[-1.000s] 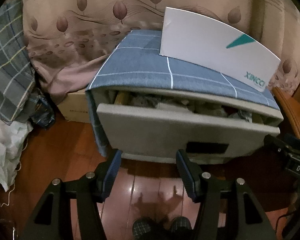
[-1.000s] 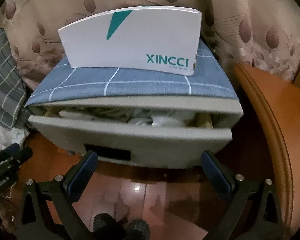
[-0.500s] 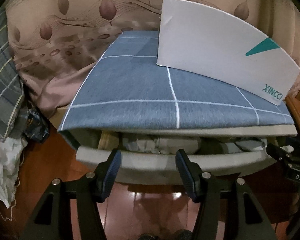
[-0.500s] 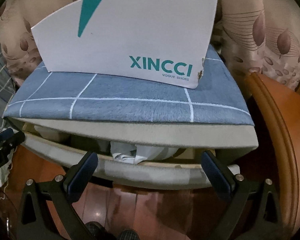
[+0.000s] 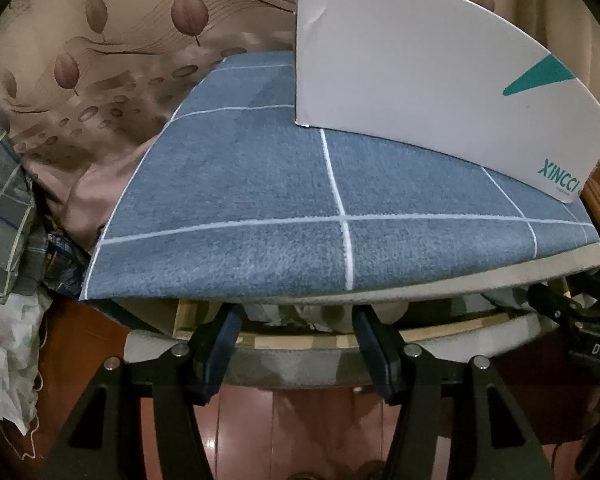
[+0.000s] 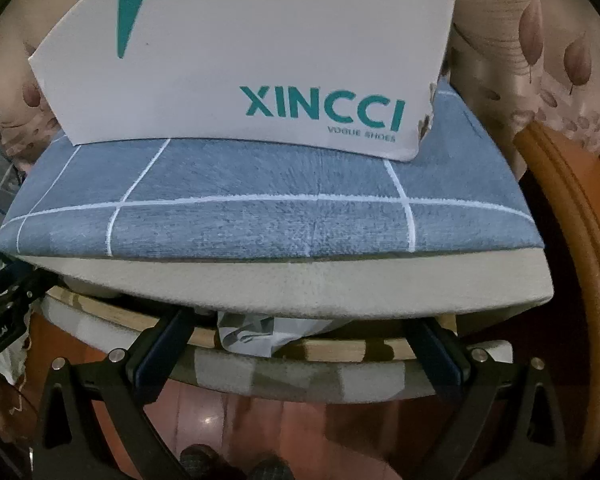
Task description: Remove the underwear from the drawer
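Claws both standing apart, gripping nothing: left claw (image 5: 296, 344) and right claw (image 6: 300, 354) hovering at the front rim of the pulled-out drawer (image 6: 300, 376). Lying just beyond the fingertips, inside the drawer: crumpled pale underwear (image 6: 260, 336). Sitting above and past the claws: blue checked cloth (image 5: 300, 208) carrying a white XINCCI shoebox (image 6: 260, 60).

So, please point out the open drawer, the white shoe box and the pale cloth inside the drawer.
drawer (image 6: 300, 380): right wrist view, front panel.
white shoe box (image 6: 260, 40): right wrist view, printed side.
pale cloth (image 6: 256, 336): right wrist view, crumpled fold.
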The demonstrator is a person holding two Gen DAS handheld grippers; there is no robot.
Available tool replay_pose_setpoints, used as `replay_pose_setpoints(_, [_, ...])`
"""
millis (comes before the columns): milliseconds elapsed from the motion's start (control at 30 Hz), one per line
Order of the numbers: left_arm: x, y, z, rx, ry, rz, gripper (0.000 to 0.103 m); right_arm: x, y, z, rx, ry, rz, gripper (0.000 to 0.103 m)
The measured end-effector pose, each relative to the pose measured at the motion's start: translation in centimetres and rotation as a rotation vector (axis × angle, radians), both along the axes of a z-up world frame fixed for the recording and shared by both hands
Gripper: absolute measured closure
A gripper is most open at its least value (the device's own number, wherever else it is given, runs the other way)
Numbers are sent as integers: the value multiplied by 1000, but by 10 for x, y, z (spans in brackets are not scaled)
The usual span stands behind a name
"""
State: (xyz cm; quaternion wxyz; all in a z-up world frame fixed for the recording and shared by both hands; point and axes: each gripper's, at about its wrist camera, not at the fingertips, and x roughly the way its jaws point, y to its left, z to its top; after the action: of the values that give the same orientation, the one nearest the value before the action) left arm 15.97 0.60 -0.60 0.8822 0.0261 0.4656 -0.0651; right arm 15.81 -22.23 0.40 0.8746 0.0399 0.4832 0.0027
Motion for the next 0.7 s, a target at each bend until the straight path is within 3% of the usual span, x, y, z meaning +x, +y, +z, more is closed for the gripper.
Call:
replay_pose_setpoints(233, [-9,6,-1,-10,34,-14,45,-9,4,-1,-10,39,0,1])
replay_pose_setpoints(700, [-85,18,-4,-44,132,-71,44,-71,5,-11,6,165,11,1])
